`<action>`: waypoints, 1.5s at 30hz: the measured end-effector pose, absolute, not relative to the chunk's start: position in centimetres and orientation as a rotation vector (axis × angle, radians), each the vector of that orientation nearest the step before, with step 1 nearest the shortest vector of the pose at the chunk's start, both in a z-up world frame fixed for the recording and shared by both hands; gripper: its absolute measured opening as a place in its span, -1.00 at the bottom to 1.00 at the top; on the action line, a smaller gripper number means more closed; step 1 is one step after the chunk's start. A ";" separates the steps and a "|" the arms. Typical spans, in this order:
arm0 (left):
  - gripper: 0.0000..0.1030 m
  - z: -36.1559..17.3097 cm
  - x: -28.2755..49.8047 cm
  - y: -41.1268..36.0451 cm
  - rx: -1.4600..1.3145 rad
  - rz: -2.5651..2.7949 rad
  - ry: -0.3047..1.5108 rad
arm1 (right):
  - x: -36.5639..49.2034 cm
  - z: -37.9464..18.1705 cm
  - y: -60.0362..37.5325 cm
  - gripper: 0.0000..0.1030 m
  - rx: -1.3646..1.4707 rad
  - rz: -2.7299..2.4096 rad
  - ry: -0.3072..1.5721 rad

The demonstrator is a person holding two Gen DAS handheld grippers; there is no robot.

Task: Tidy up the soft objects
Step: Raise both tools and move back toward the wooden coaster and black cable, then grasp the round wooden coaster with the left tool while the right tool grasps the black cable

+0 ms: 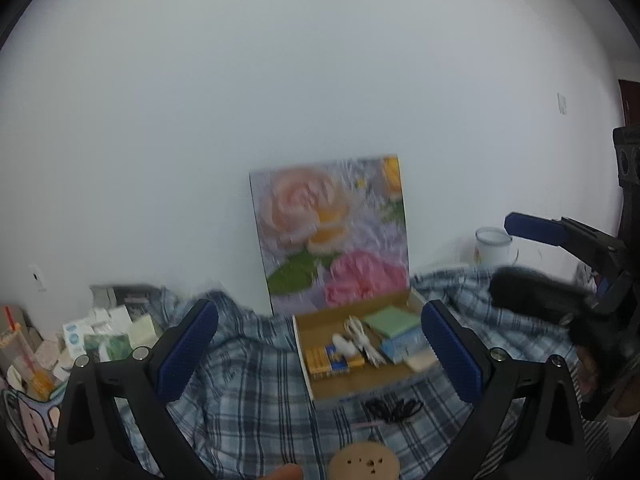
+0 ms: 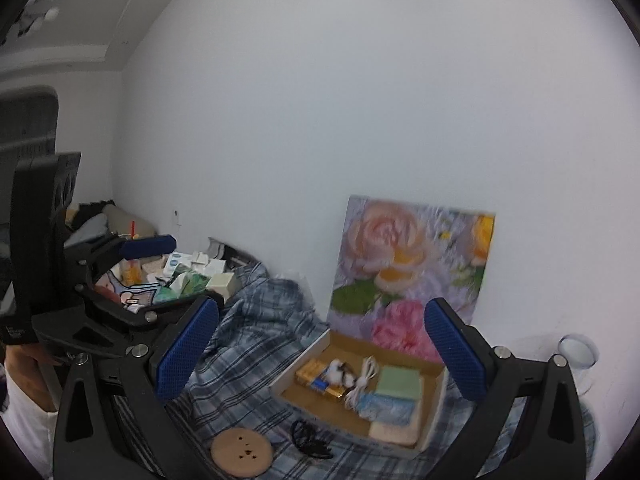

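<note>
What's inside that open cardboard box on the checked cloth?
The cardboard box holds a green pad, a coiled white cable, yellow and blue packets, a pale blue pack and a cream block. Anything beneath these is hidden.

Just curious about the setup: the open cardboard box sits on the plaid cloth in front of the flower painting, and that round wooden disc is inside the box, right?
Not quite. The round wooden disc lies on the plaid cloth outside the cardboard box, as the right wrist view shows. The box does sit in front of the flower painting.
</note>
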State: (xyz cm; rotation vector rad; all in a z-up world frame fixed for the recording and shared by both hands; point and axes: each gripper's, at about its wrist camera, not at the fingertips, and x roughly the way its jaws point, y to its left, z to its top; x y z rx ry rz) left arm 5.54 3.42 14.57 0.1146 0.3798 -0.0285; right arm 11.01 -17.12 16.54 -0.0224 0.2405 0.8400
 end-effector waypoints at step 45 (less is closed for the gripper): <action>1.00 -1.7 8.5 3.7 0.133 -0.296 0.858 | 17.3 -2.7 -9.9 0.33 -0.275 0.944 0.759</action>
